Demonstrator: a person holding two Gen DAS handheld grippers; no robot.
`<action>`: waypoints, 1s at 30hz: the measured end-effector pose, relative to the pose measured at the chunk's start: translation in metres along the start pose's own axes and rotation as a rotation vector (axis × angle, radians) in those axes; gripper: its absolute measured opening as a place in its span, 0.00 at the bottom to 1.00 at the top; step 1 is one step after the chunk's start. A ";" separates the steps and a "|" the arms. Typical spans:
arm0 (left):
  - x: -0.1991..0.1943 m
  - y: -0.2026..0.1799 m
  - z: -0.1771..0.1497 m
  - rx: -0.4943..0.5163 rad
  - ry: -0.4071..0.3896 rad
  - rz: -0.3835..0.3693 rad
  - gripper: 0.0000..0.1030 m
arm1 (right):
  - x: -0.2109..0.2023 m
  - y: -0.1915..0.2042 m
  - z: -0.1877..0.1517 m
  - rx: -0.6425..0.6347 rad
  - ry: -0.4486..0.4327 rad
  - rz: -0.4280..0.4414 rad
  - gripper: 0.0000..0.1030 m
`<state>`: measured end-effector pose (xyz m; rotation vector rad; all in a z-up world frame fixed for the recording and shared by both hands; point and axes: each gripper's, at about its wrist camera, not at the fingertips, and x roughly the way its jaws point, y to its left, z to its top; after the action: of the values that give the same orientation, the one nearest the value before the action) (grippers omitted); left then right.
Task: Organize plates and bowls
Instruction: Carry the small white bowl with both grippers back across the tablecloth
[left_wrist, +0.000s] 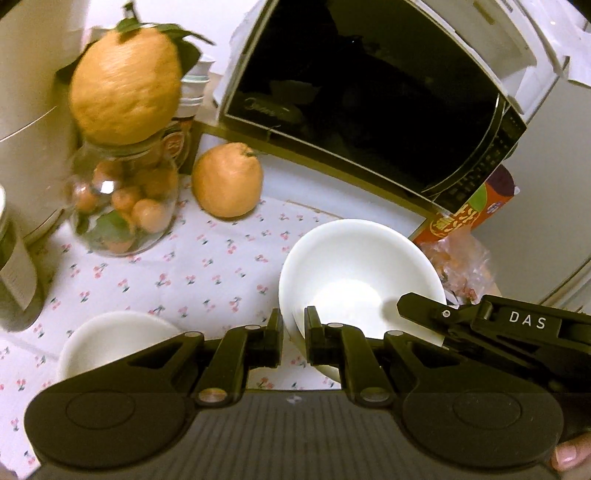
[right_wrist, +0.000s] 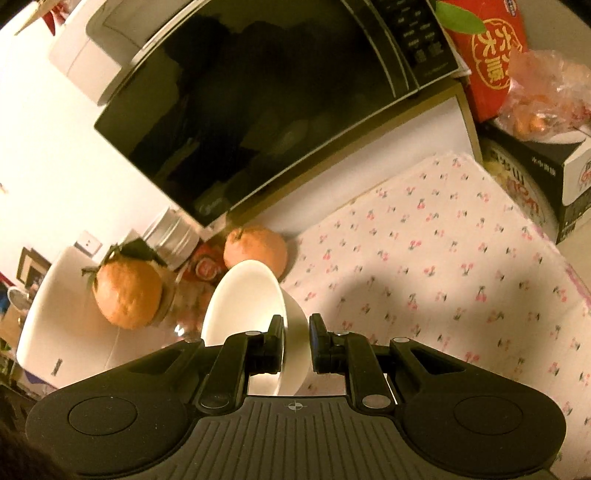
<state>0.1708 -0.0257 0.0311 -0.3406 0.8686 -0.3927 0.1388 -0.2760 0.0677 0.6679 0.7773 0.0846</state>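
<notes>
Left gripper (left_wrist: 293, 343): black two-finger tool, jaws clamped on the near rim of the plain white ceramic bowl (left_wrist: 354, 273); a fingertip shows at the lower right corner, the rest of the hand cut off.
Right gripper (right_wrist: 297, 341): closed on the wall of the same white bowl, one finger inside and one outside; in the left view only its black tip (left_wrist: 421, 308) reaches the bowl's right rim.
White bowl: held tilted above the cherry-print white cloth (left_wrist: 207, 269), in front of the black-doored microwave oven (left_wrist: 369, 96); its base is hidden behind the fingers.
Second white bowl (left_wrist: 110, 339): on the cloth, to the microwave's near left, its near half covered by the left gripper's body.
Loose orange citrus fruit (left_wrist: 227, 181): just in front of the microwave's left corner.
Clear glass jar of small oranges (left_wrist: 125, 206): left of the microwave, blurred, a large leafy orange fruit (left_wrist: 125, 85) sitting on its mouth.
Red printed box (right_wrist: 487, 62): right of the microwave, lettering unreadable, edges cut off.
</notes>
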 end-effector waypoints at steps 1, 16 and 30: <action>-0.002 0.002 -0.002 -0.005 0.000 0.001 0.10 | 0.001 0.001 -0.003 -0.001 0.006 0.002 0.15; -0.023 0.034 -0.021 -0.075 -0.009 0.006 0.10 | 0.015 0.025 -0.037 -0.069 0.068 -0.014 0.15; -0.052 0.066 -0.022 -0.109 -0.022 0.032 0.10 | 0.024 0.066 -0.053 -0.139 0.105 0.051 0.16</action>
<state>0.1360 0.0533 0.0232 -0.4305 0.8751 -0.3121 0.1311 -0.1881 0.0641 0.5543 0.8477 0.2199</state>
